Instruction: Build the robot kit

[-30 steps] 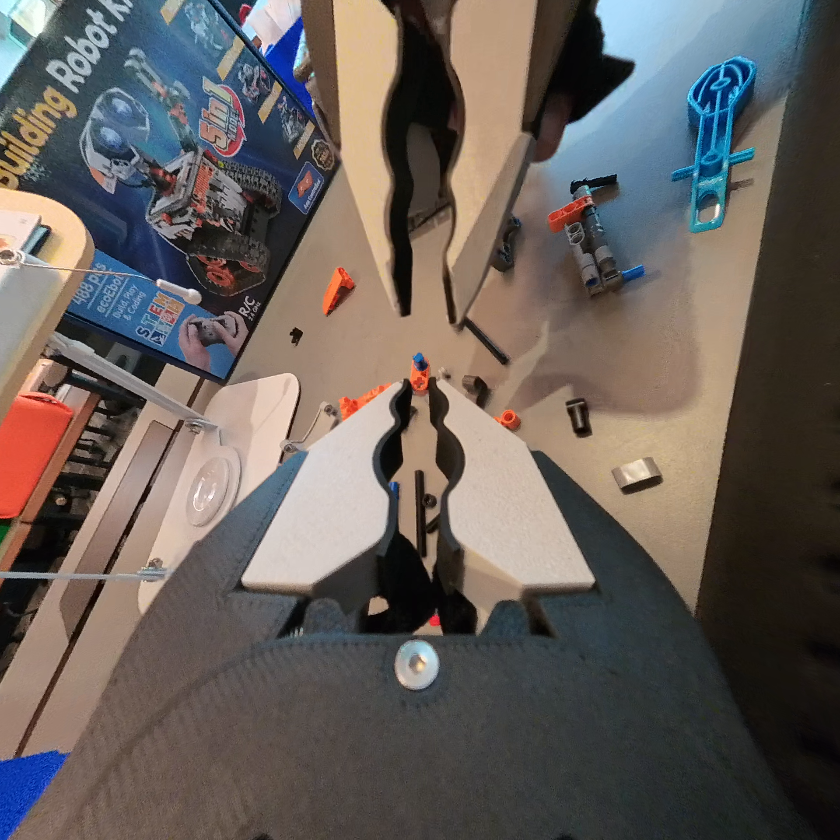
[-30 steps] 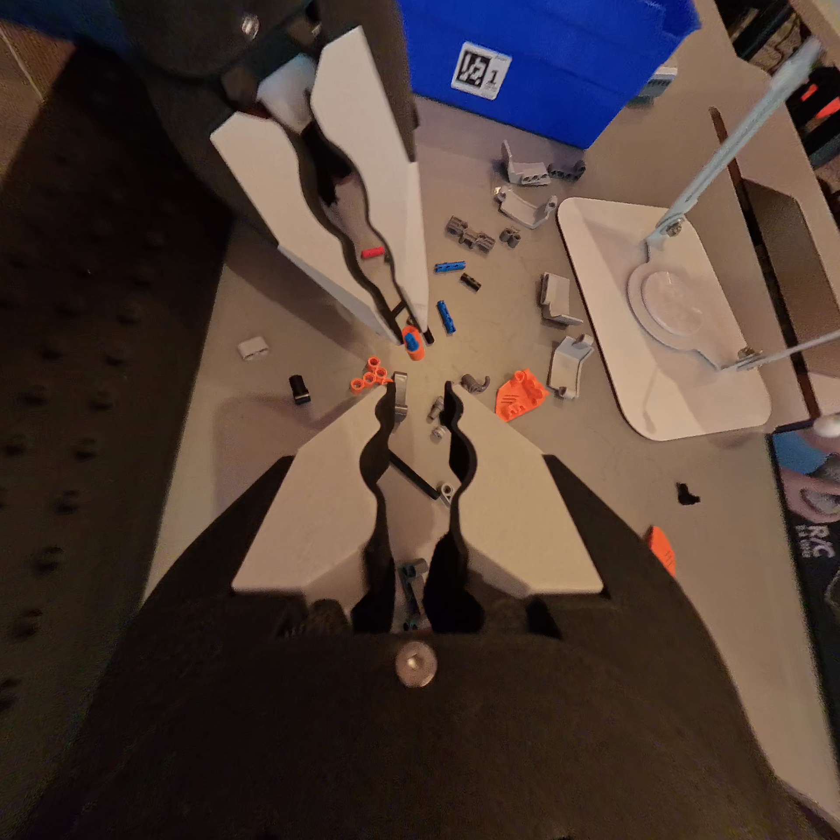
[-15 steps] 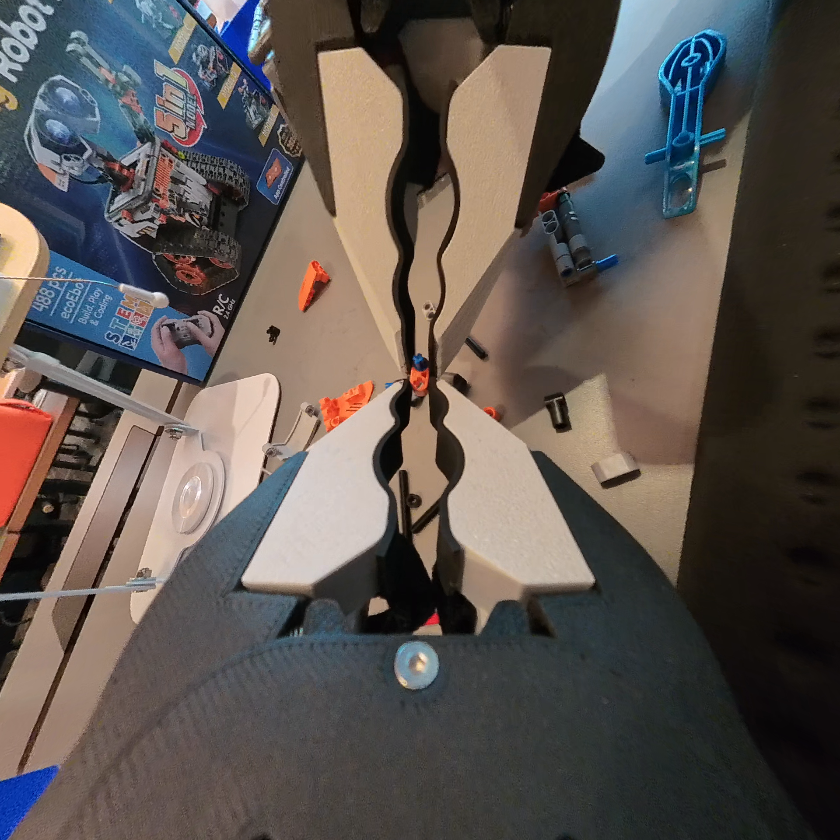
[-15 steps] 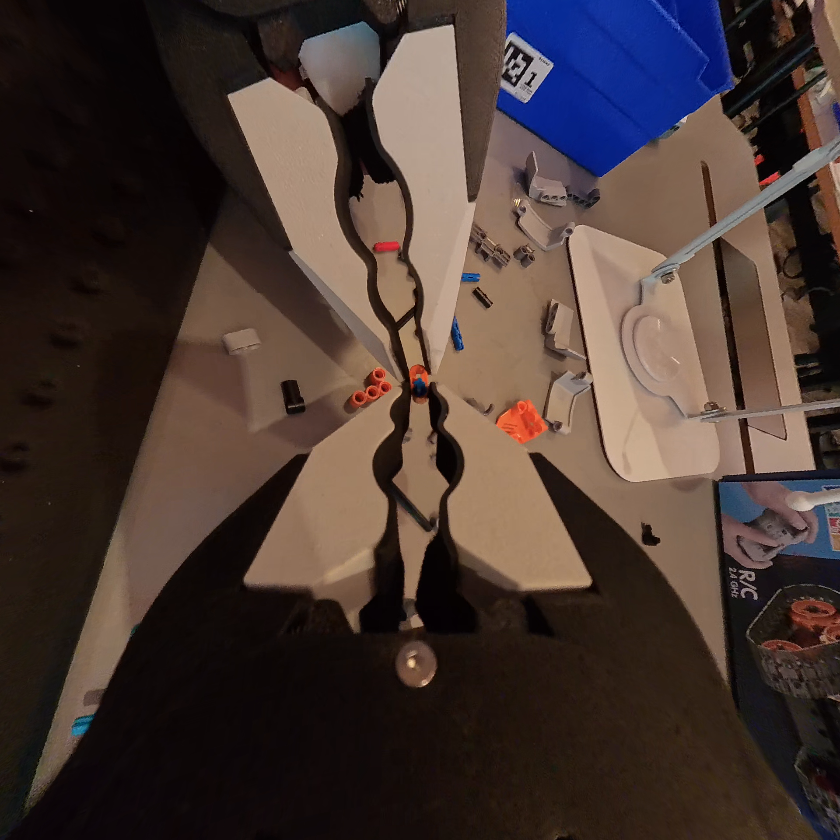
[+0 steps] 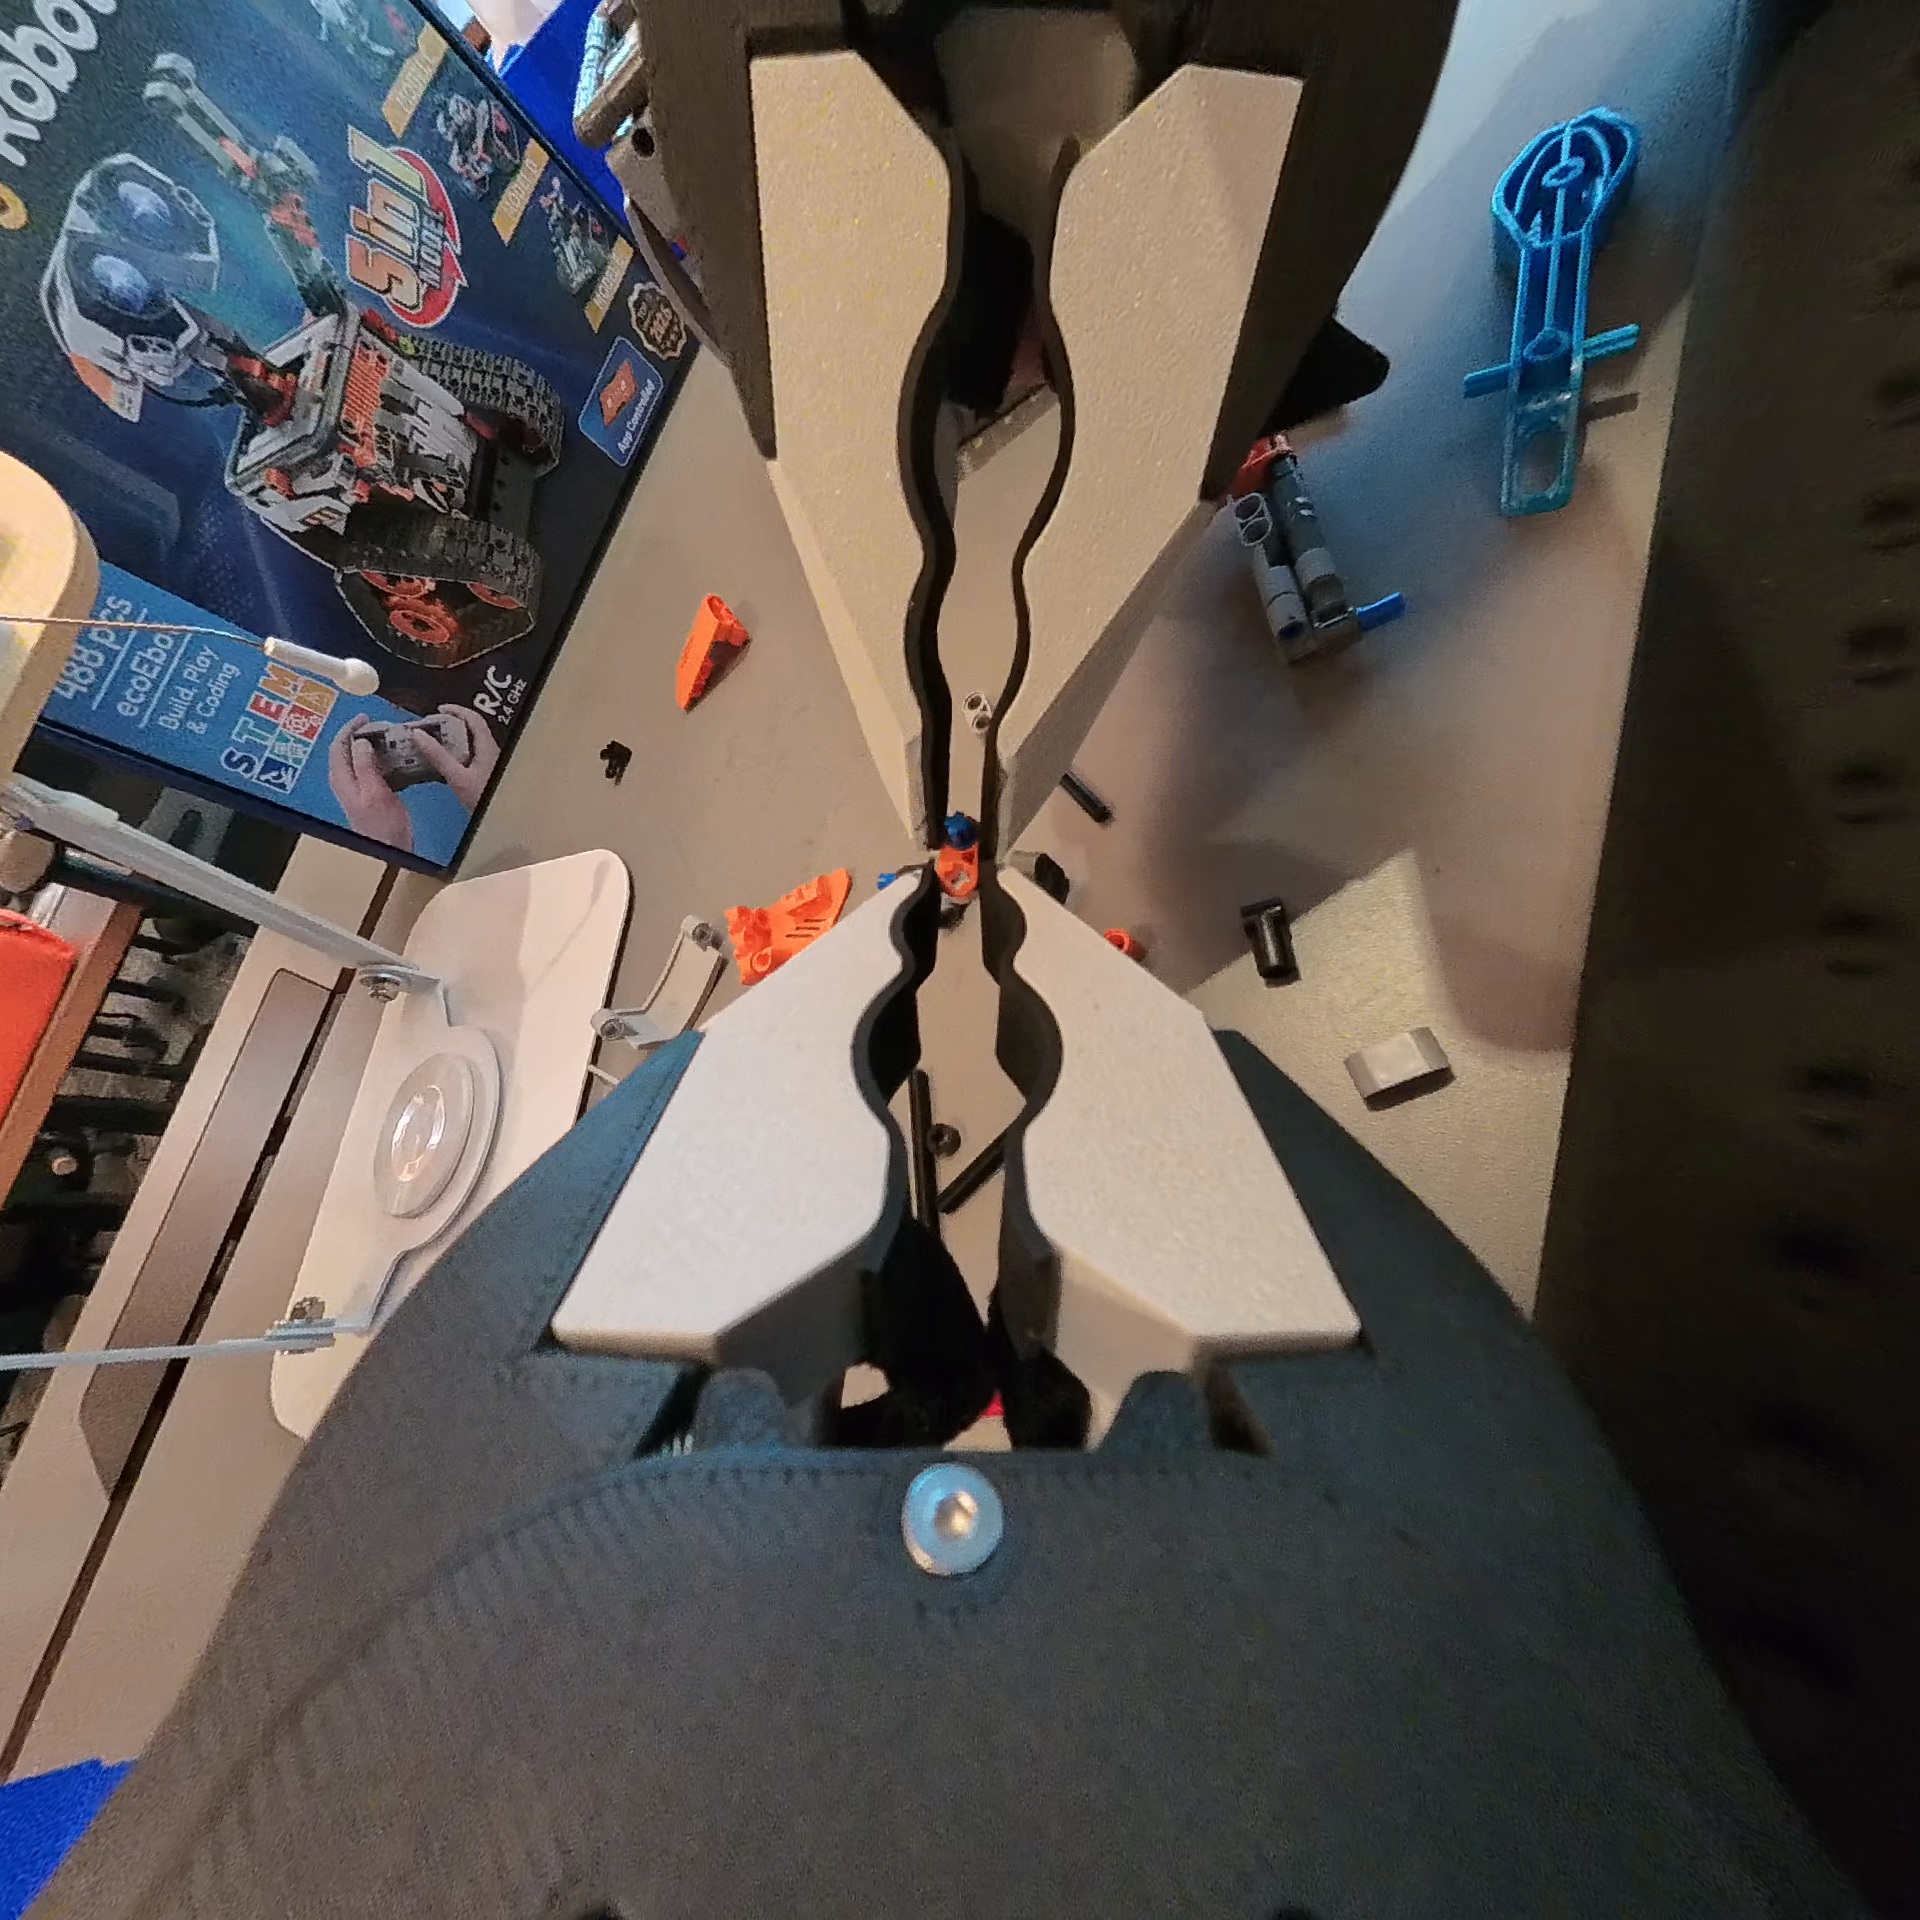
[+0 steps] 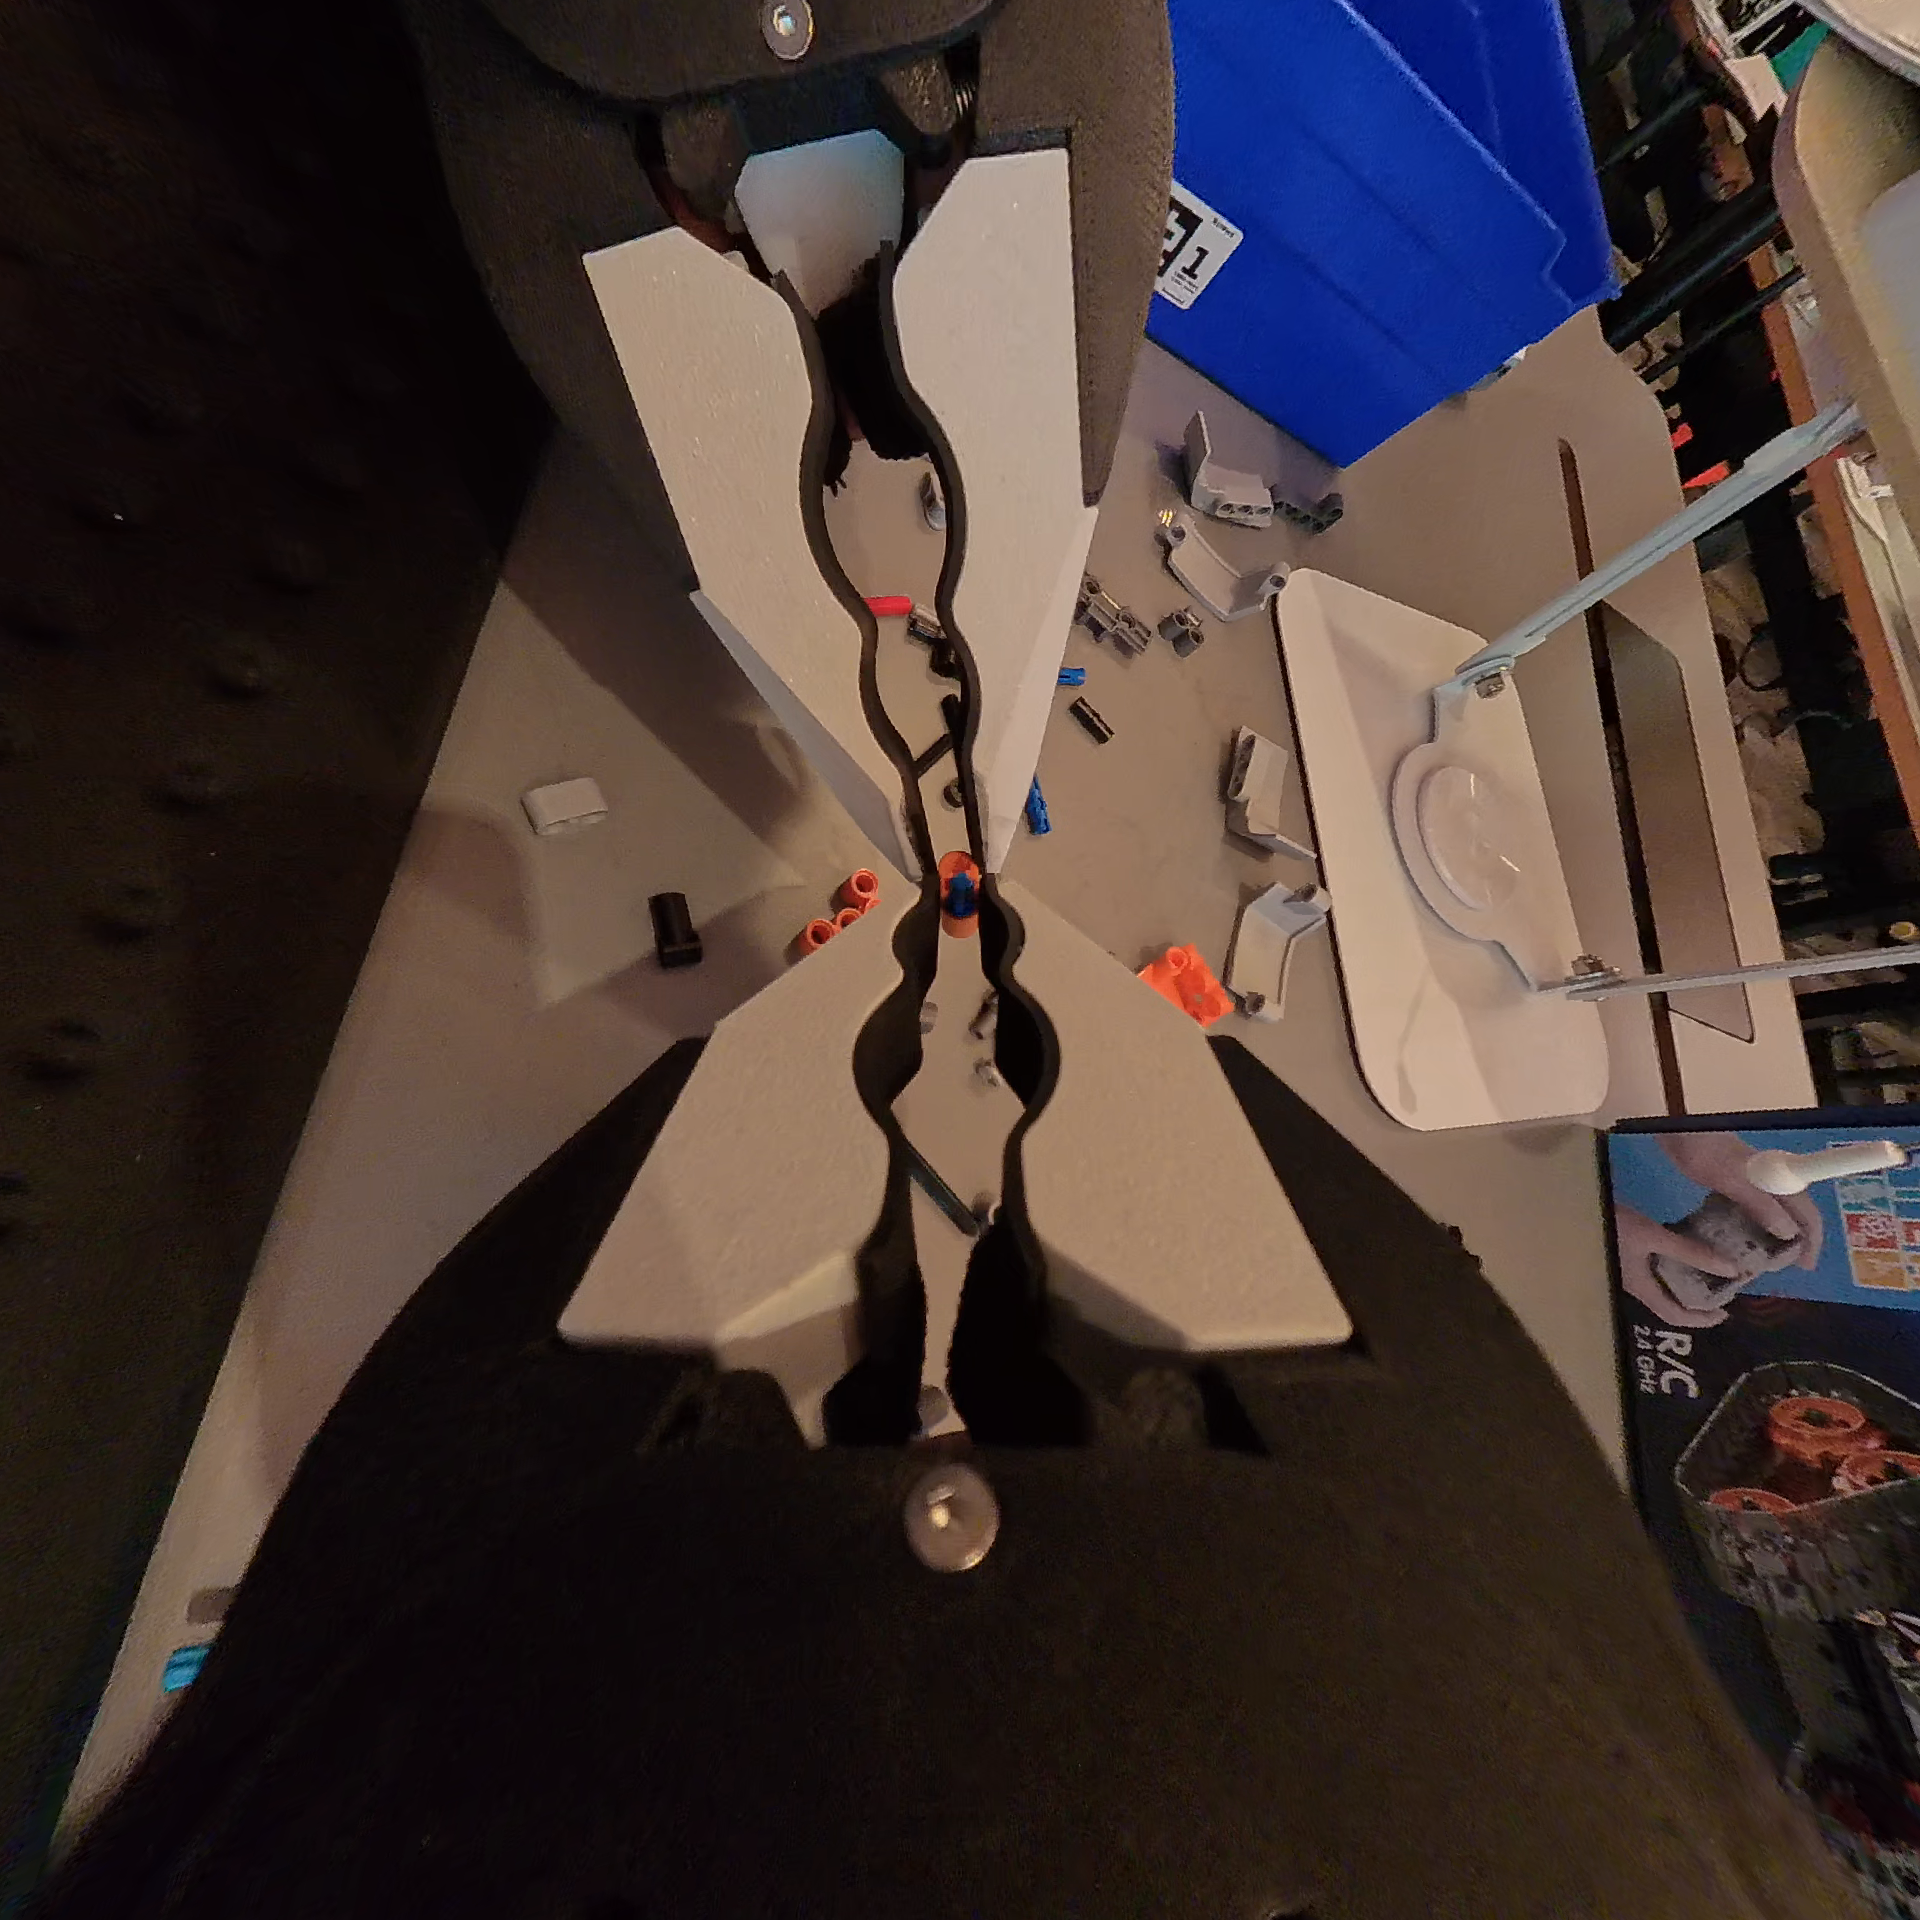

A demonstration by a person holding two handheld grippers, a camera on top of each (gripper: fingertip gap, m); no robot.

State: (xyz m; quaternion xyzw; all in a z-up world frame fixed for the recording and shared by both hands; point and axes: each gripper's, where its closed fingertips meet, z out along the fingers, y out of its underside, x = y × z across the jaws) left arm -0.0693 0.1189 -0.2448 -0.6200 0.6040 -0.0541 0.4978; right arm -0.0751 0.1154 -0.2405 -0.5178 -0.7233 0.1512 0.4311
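Note:
A small orange connector (image 5: 958,871) with a blue pin (image 5: 956,831) stuck in it hangs above the grey table, between two grippers that meet tip to tip. My left gripper (image 5: 956,896) is shut on the orange part. My right gripper (image 5: 961,826) comes from the far side with its jaws closed around the blue pin end. In the right wrist view the same piece (image 6: 958,899) sits at my right gripper (image 6: 956,912), with the left gripper (image 6: 951,860) opposite.
Loose orange, grey and black parts lie on the table (image 5: 1403,779) below. A robot-kit box (image 5: 312,364) and a white tray (image 5: 520,935) are to the left. A grey assembly (image 5: 1299,561) and a blue plastic tool (image 5: 1548,312) are to the right. A blue bin (image 6: 1351,208) stands behind. My left and right fingertips are right by each other.
The right gripper moved in to meet the left gripper's tip and narrowed its jaws around the pin end. The left gripper kept hold of the orange piece.

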